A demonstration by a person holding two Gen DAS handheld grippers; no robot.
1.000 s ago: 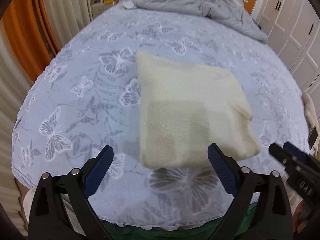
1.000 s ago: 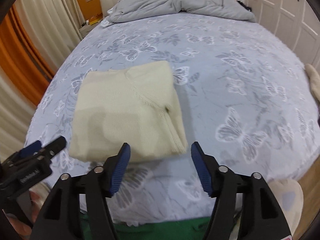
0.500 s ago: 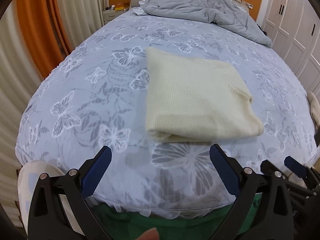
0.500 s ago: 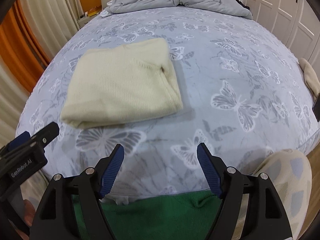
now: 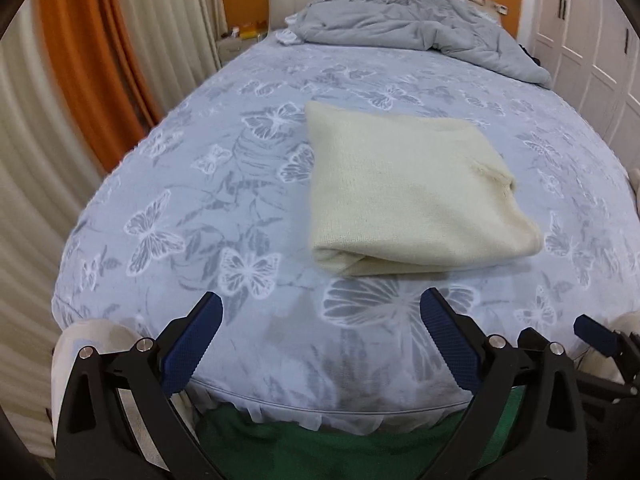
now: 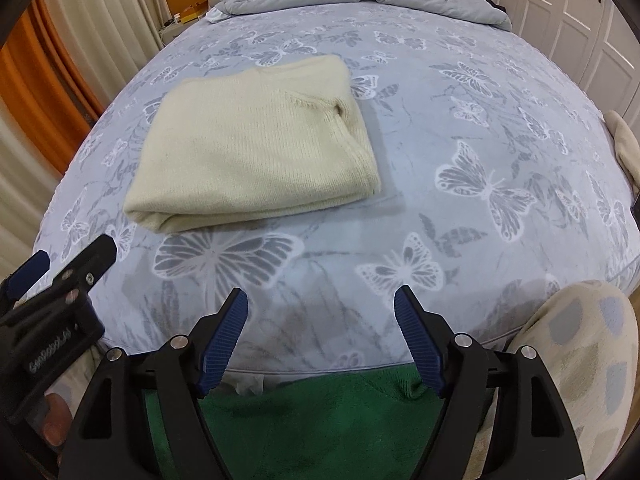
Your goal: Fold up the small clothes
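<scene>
Cream sweater folded on the bed, both hand-held grippers empty and clear of it.

The cream knit sweater (image 5: 412, 196) lies as a neat, thick rectangle on the butterfly-print bed cover (image 5: 224, 208), its doubled fold edge toward the foot of the bed, one sleeve seam showing at about 3 o'clock on the bundle. In the left wrist view it sits at 12 o'clock from the left hand-held gripper (image 5: 320, 336), well apart from the blue pads, whose jaws stand wide with nothing between them. The right hand-held gripper (image 6: 320, 332) has just been opening and is likewise wide and empty, with the sweater (image 6: 256, 148) at about 11 o'clock. Judging by this, the folding of this piece looks finished. A pale cloth (image 6: 626, 148) at the bed's 3 o'clock edge may be left, though I cannot tell what it is.
</scene>
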